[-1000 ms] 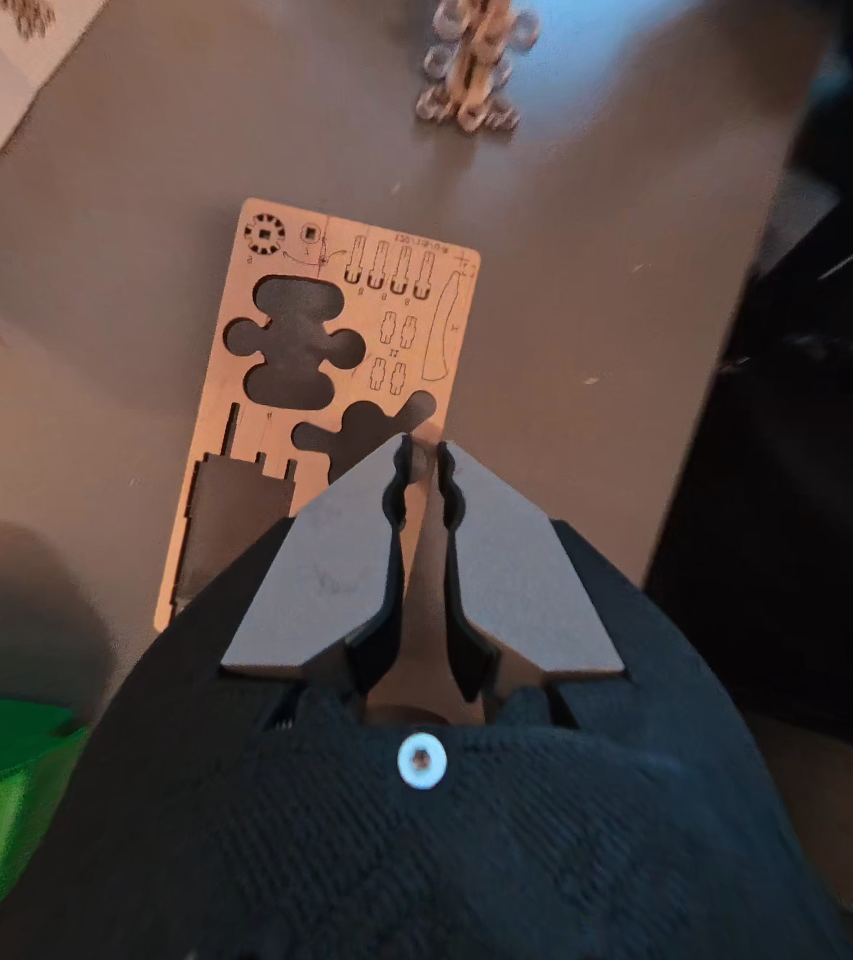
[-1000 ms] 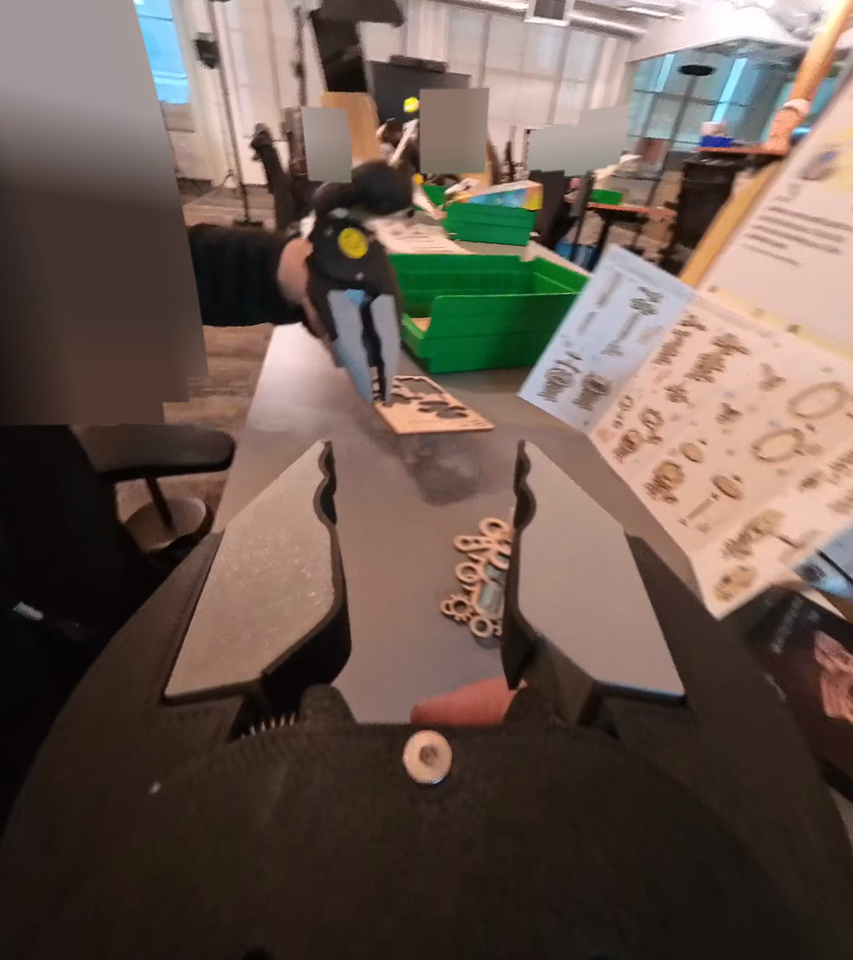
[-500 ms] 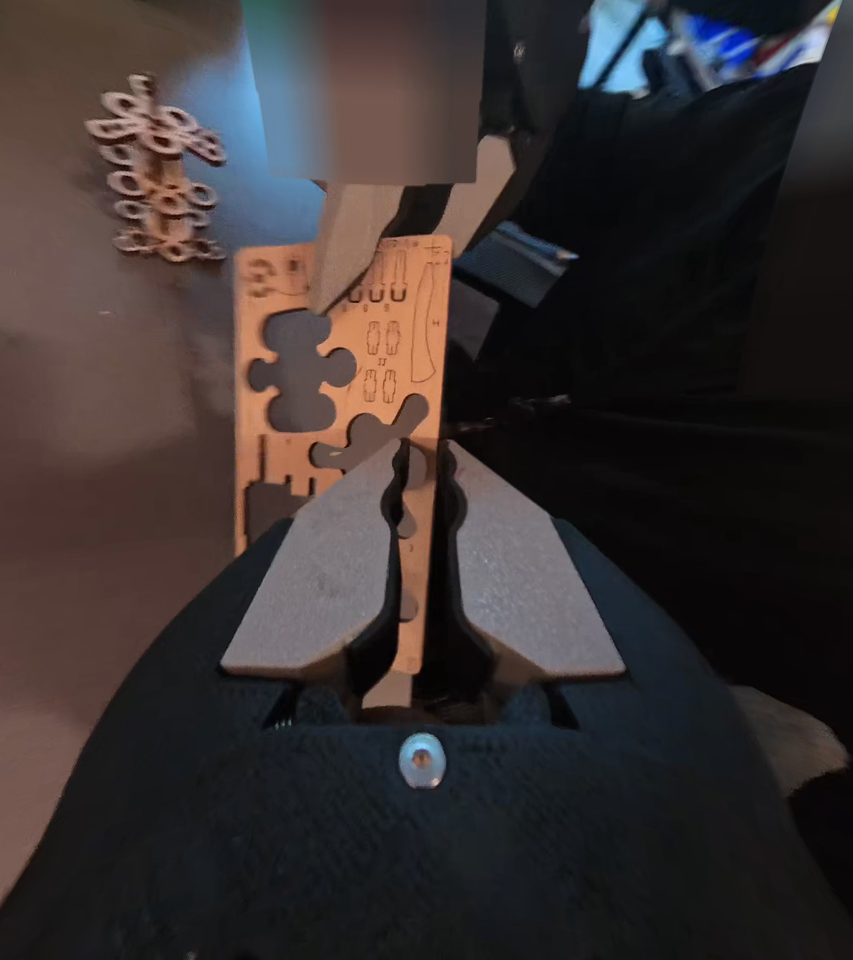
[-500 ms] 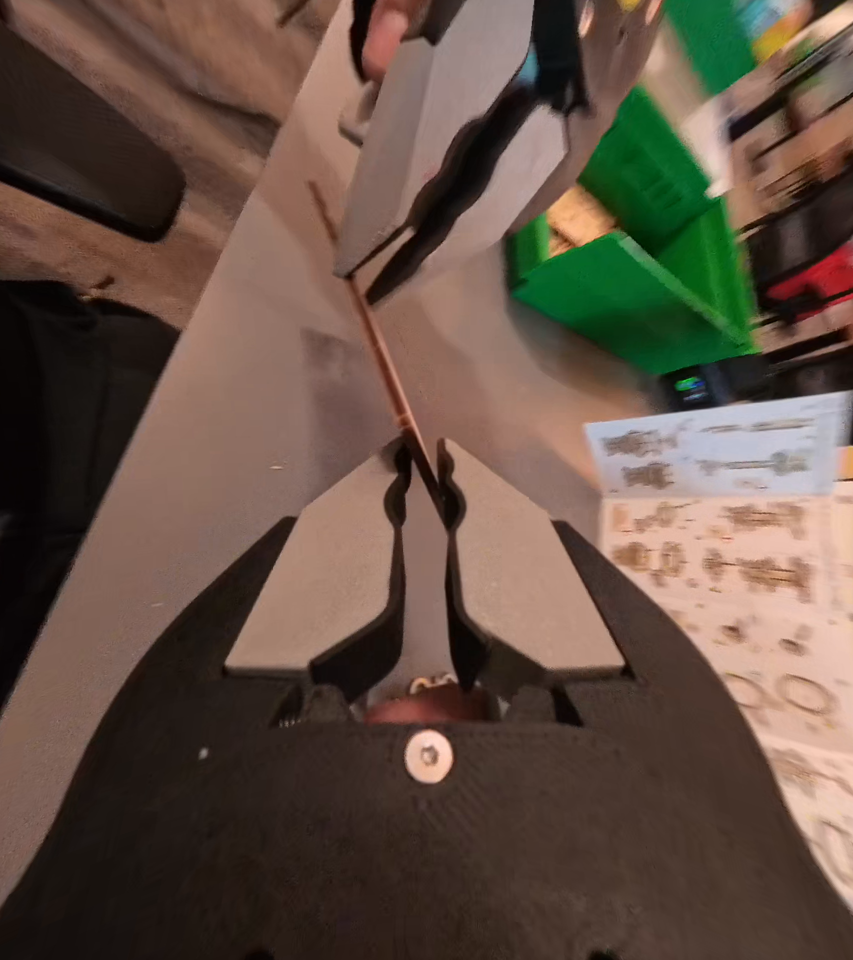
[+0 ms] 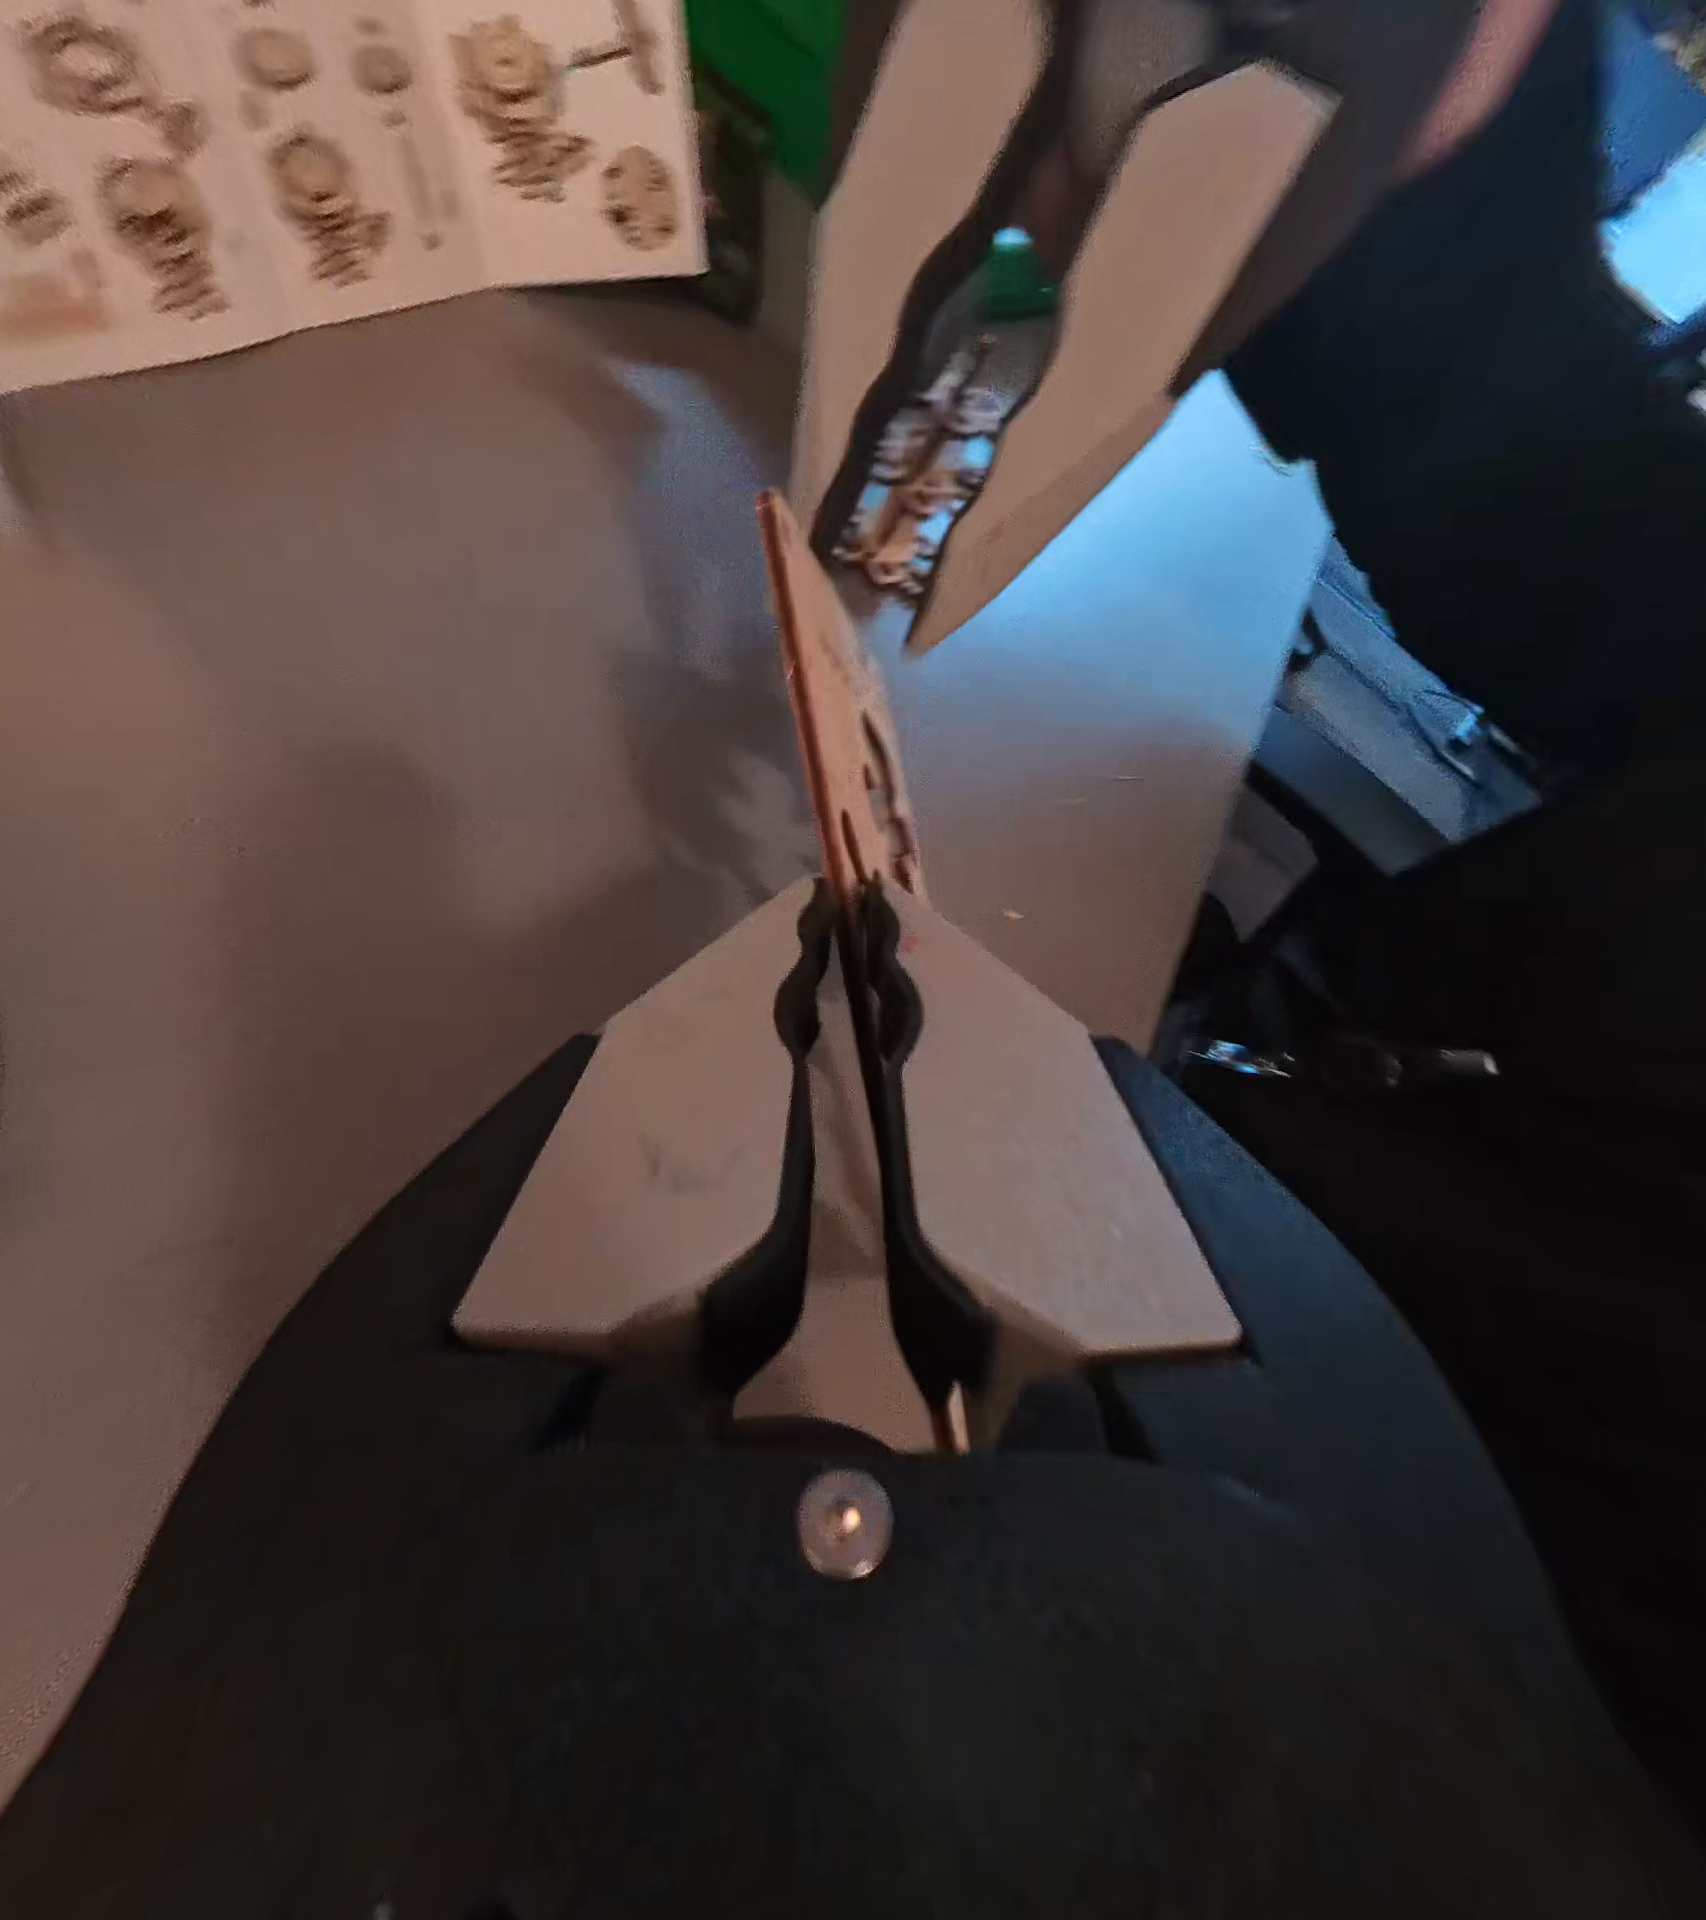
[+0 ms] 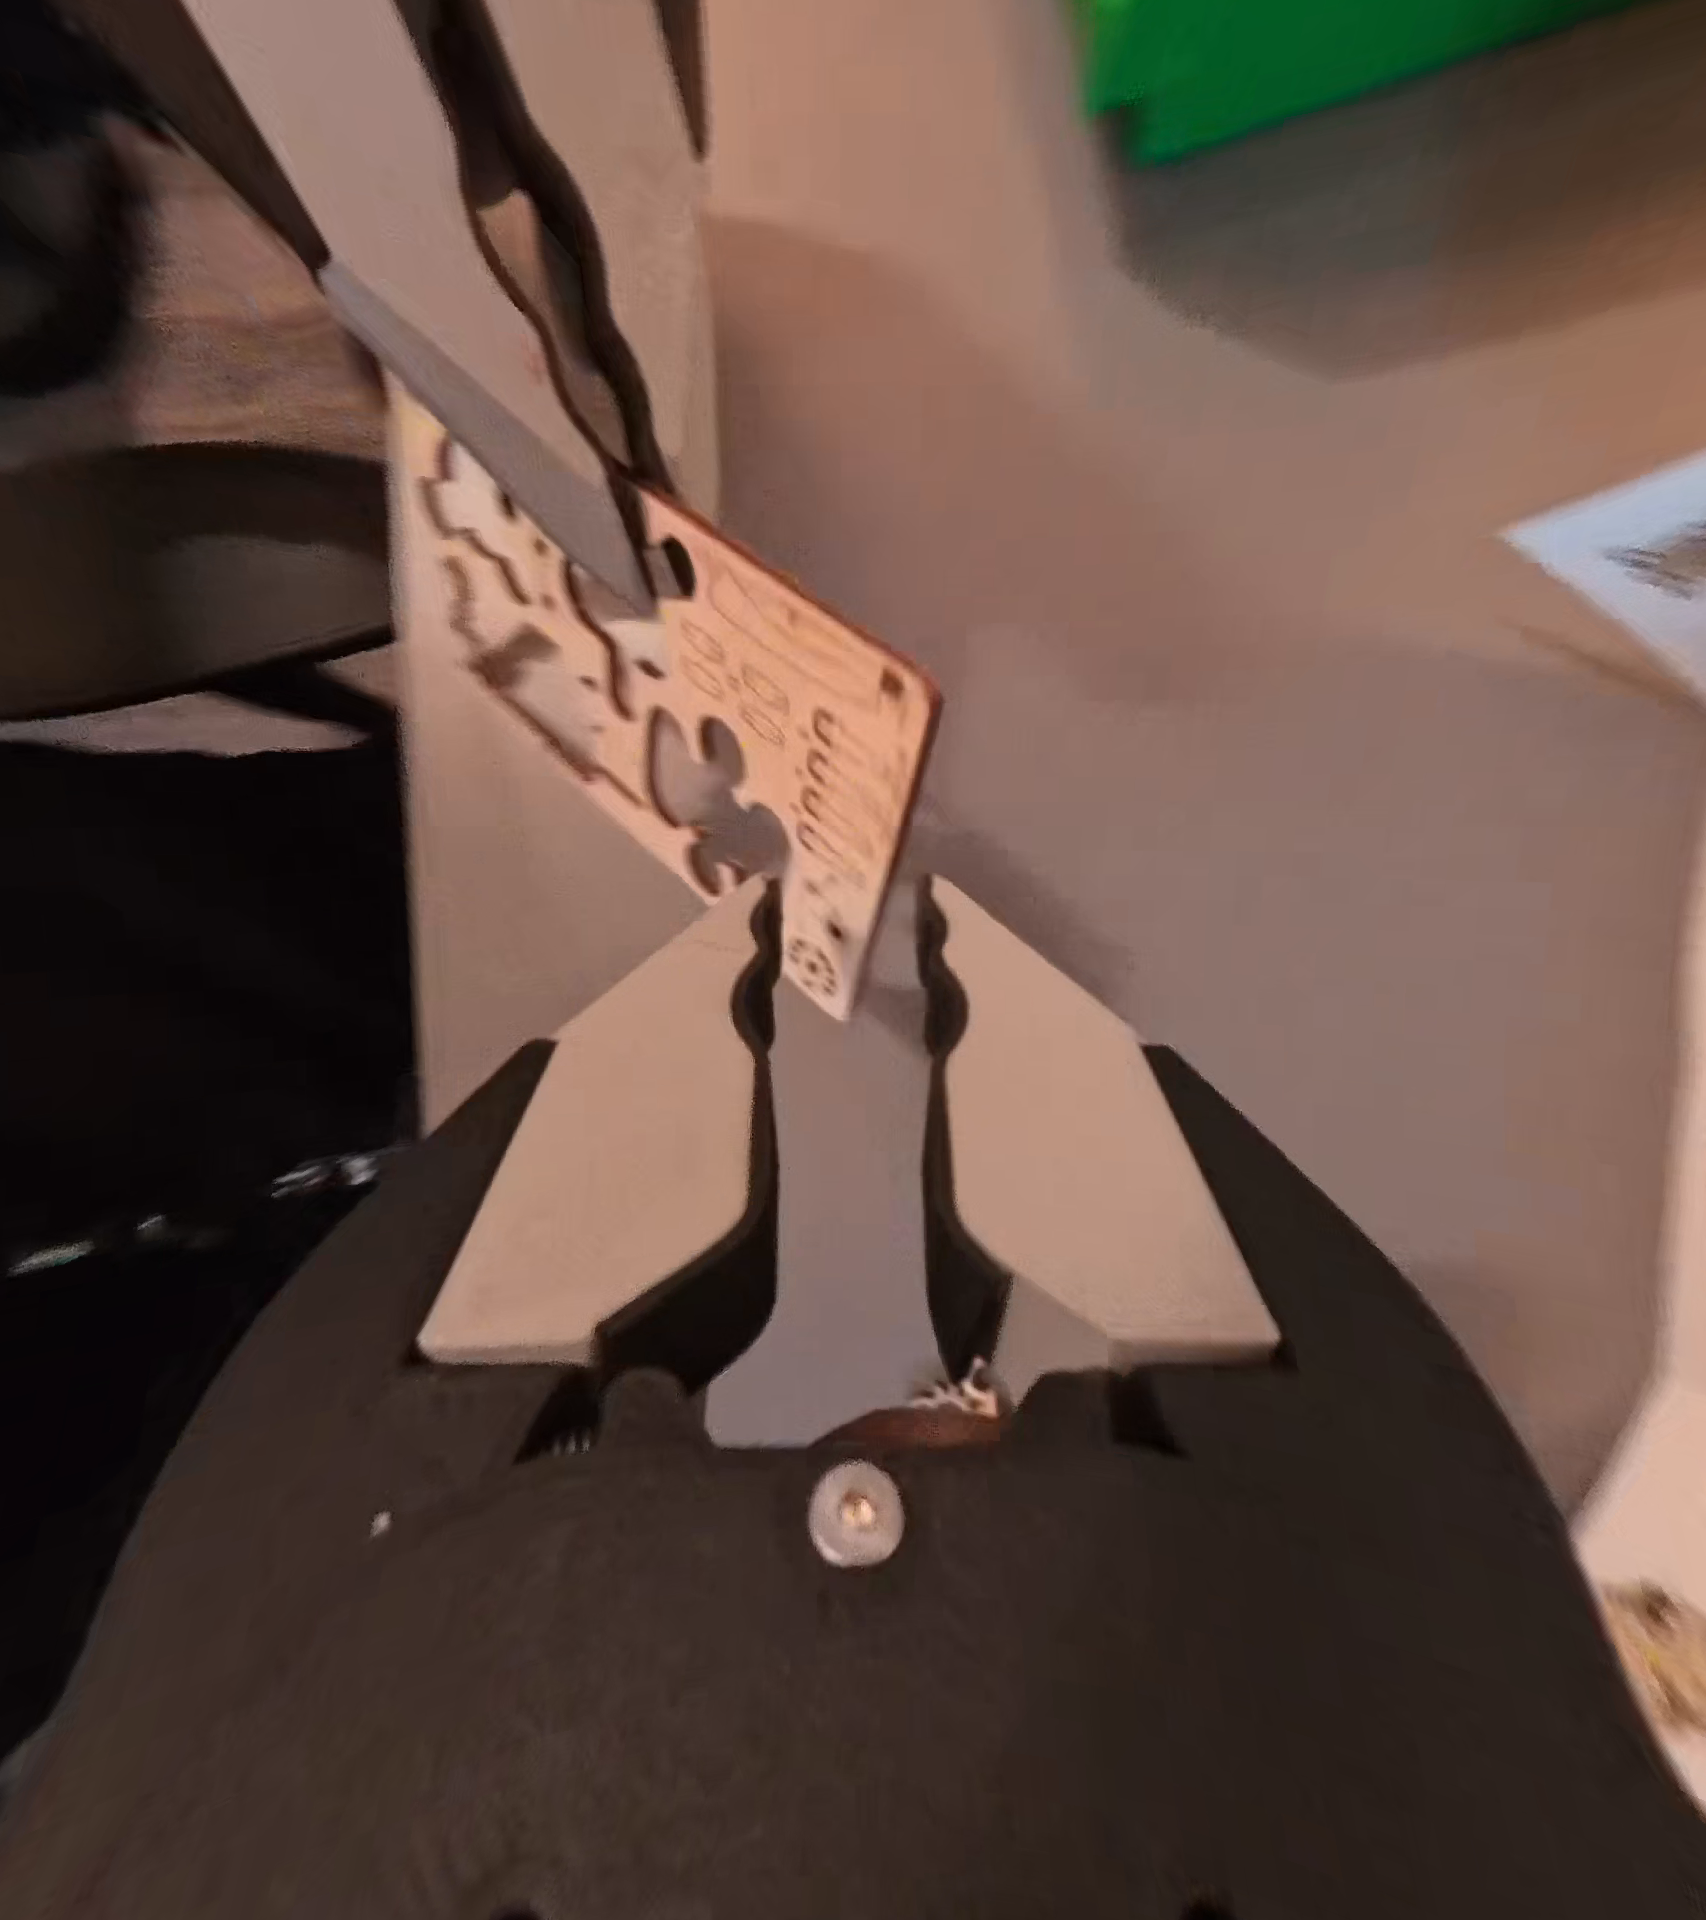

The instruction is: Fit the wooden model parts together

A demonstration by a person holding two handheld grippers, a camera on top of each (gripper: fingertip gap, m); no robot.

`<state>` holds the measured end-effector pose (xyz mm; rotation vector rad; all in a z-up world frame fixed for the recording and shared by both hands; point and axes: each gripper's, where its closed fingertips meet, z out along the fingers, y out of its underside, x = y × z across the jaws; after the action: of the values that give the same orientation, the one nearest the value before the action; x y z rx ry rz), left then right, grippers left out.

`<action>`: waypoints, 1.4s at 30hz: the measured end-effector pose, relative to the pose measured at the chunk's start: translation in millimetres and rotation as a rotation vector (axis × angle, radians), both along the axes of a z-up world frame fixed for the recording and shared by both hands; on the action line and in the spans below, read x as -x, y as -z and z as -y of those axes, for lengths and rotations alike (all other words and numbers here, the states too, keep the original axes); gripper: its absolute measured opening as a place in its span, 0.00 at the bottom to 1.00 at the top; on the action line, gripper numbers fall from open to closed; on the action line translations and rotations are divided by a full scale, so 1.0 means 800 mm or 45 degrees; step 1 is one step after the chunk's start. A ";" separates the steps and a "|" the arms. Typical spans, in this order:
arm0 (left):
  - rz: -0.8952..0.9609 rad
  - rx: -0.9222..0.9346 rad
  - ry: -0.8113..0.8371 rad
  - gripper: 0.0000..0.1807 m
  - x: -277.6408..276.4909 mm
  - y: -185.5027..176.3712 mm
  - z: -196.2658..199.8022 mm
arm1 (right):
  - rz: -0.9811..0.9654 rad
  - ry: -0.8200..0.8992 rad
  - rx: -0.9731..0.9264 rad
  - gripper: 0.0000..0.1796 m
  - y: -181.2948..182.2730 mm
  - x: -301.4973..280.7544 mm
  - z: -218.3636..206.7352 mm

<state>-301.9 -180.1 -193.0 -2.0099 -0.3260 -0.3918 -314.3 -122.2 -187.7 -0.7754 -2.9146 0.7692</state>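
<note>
Wooden sheet (image 6: 724,727), one in number, thin and cut through with part outlines, is held up clear of the grey counter (image 5: 361,727). We see the left gripper (image 5: 844,894) with its jaws closed on the sheet's edge, the sheet standing edge-on between them. The right gripper (image 6: 844,894) has its jaws narrowly apart, the sheet's lower corner lying between the tips; whether they touch it we cannot tell. One cluster of assembled wooden parts (image 5: 916,468) lies on the counter beyond. One printed instruction sheet (image 5: 288,156) stands behind, beside one green bin (image 6: 1348,62).
</note>
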 end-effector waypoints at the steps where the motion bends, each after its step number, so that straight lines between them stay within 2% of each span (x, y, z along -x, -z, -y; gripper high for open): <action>1: 0.022 0.011 -0.020 0.02 0.007 0.008 0.002 | -0.071 0.045 -0.003 0.13 -0.005 0.005 -0.006; 5: 0.094 0.041 -0.126 0.04 0.034 0.034 -0.001 | -0.266 0.175 0.072 0.15 -0.018 -0.001 -0.022; 6: 0.086 0.090 -0.137 0.07 0.038 0.045 0.001 | -0.290 0.199 0.087 0.16 -0.015 -0.007 -0.028; 8: 0.068 0.196 -0.154 0.20 0.042 0.065 0.008 | -0.303 0.257 0.116 0.16 -0.001 -0.020 -0.041; 9: 0.047 0.228 -0.149 0.22 0.040 0.072 0.012 | -0.291 0.274 0.136 0.16 0.007 -0.029 -0.046; 12: -0.072 0.305 -0.180 0.24 0.039 0.075 0.029 | -0.251 0.254 0.180 0.16 0.030 -0.059 -0.050; 15: -0.254 0.359 -0.272 0.27 0.039 0.058 0.055 | -0.236 0.228 0.160 0.17 0.052 -0.078 -0.052; 17: -0.317 0.379 -0.254 0.26 0.013 0.047 0.063 | -0.225 0.215 0.157 0.17 0.062 -0.085 -0.054; 20: -0.445 0.391 -0.167 0.24 -0.038 0.052 0.040 | -0.208 0.194 0.215 0.18 0.066 -0.093 -0.050; 24: -0.508 0.565 -0.110 0.25 -0.053 0.093 0.017 | -0.211 0.192 0.246 0.18 0.064 -0.096 -0.048; 25: -0.507 0.566 -0.063 0.25 -0.057 0.095 0.016 | -0.218 0.189 0.248 0.18 0.063 -0.098 -0.048; 27: -0.472 0.581 0.077 0.14 -0.065 0.095 0.018 | -0.222 0.179 0.254 0.18 0.060 -0.104 -0.050; 29: -0.519 0.592 0.312 0.06 -0.072 0.096 0.026 | -0.217 0.167 0.261 0.18 0.059 -0.110 -0.053; 32: -0.692 0.656 0.753 0.05 -0.068 0.097 0.055 | -0.211 0.161 0.293 0.18 0.056 -0.116 -0.054; 34: -0.892 0.773 0.876 0.03 -0.035 0.097 0.072 | -0.193 0.156 0.323 0.19 0.056 -0.119 -0.049; 36: -0.908 0.878 0.852 0.02 -0.013 0.088 0.084 | -0.186 0.150 0.328 0.20 0.060 -0.117 -0.042; 37: -0.889 0.869 0.810 0.07 -0.009 0.079 0.084 | -0.187 0.145 0.320 0.21 0.064 -0.115 -0.039; 39: -0.889 0.877 0.642 0.28 0.005 0.067 0.088 | -0.206 0.151 0.288 0.25 0.071 -0.104 -0.032; 40: -0.909 0.907 0.540 0.33 0.016 0.066 0.095 | -0.218 0.158 0.270 0.28 0.074 -0.097 -0.029; 42: -0.939 0.974 0.353 0.34 0.034 0.072 0.114 | -0.225 0.165 0.259 0.32 0.078 -0.083 -0.020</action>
<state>-329.1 -271.1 -250.4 -2.7809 0.3256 0.3890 -247.9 -105.9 -249.8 -0.8535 -2.6306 1.0730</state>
